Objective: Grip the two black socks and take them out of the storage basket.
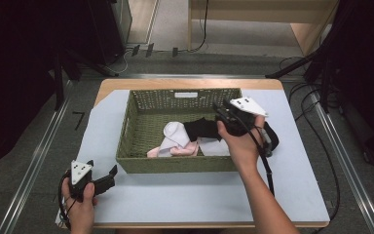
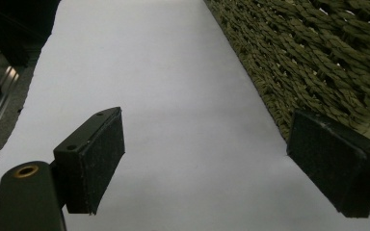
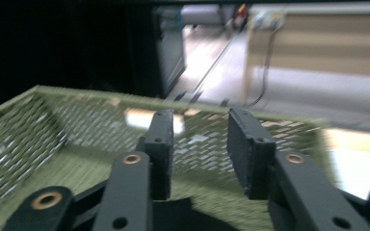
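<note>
in the high view, a green woven basket (image 1: pixel 126 141) is seen standing at the middle of the counter (image 1: pixel 195 197), which is covered by a pale sheet. a small white label (image 1: pixel 185 95) is fixed to the inner face of the basket's far wall; no writing on it can be read. inside the basket, toward its near right corner, a black sock (image 1: pixel 202 128) is seen lying across a white sock (image 1: pixel 174 131), with pink cloth (image 1: pixel 185 150) beneath them. the right tongs (image 1: pixel 219 111) are held over the basket's right side, just above the black sock's end; whether the sock is touched cannot be told here. the left tongs (image 1: pixel 111 174) are rested near the counter's near left corner, just outside the basket's near wall, with nothing between the jaws.

in the left gripper view, the left tongs (image 2: pixel 207 163) are shown spread wide and released, with bare pale sheet between the pads; the basket wall (image 2: pixel 318 62) runs just beside the right-hand jaw.

in the right gripper view, which is blurred, the right tongs (image 3: pixel 200 154) are shown parted by a narrow gap, nothing gripped between the pads. the black sock (image 3: pixel 188 216) is seen low at the base of the jaws, and the basket's far wall (image 3: pixel 77 120) lies beyond.
</note>
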Tool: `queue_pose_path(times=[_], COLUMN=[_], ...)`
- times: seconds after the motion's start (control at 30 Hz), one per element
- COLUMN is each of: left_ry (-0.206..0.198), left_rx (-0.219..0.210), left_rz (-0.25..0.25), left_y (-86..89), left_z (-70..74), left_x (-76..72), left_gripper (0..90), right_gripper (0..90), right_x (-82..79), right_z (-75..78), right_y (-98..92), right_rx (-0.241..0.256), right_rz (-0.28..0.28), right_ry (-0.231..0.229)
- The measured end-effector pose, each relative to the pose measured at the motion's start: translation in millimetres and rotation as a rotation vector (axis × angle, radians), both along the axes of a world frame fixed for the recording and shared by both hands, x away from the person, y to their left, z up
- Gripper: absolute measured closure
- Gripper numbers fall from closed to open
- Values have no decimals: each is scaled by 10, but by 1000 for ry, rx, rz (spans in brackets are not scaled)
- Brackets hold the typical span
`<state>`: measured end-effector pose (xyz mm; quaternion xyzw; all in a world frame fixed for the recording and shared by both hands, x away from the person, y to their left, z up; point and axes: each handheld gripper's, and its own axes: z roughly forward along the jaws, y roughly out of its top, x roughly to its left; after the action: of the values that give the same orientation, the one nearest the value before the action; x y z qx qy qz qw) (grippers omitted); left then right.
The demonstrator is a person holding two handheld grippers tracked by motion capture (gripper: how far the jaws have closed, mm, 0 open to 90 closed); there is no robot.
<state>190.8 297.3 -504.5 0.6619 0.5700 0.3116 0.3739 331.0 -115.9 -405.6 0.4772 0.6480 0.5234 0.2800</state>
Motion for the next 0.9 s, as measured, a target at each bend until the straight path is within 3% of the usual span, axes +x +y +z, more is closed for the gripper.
queue_pose_path(times=[0.13,0.17,0.23,0.27,0.3,0.33,0.37,0.4,0.47,0.53,0.63,0.7,0.73,0.9], left_ry=[0,-1,0,1,3,2,0,1,-1,-1,-4,-3,-3,-4], left_rx=[0,-1,1,2,4,5,7,8,9,8,9,10,11,13], left_rz=[0,0,-1,0,-1,-2,-4,-4,-1,-3,-2,-1,0,-2], left_y=[0,0,-1,-3,-3,-5,-6,-7,-10,-10,-13,-14,-15,-18], left_z=[0,0,0,-1,0,-1,-2,-1,-1,1,0,-1,-1,-1], left_x=[-1,-1,1,2,3,3,3,0,-4,-6,-7,-5,-4,-6], left_gripper=[142,142,142,142,142,142,142,142,142,143,143,143,144,143], right_gripper=[569,539,518,503,490,490,482,471,465,455,406,392,387,423], right_x=[151,208,232,257,295,295,307,315,312,300,314,320,330,377], right_z=[-140,-196,-216,-243,-291,-291,-319,-364,-378,-420,-498,-514,-539,-625], right_y=[208,287,314,337,357,357,368,413,435,508,581,586,599,622], right_rx=[-26,-91,-110,-111,-82,-82,-78,-111,-124,-180,-223,-229,-235,-335], right_rz=[56,69,83,106,147,147,153,165,169,169,197,208,214,182], right_ry=[101,140,167,206,270,270,301,333,337,347,406,417,444,470])
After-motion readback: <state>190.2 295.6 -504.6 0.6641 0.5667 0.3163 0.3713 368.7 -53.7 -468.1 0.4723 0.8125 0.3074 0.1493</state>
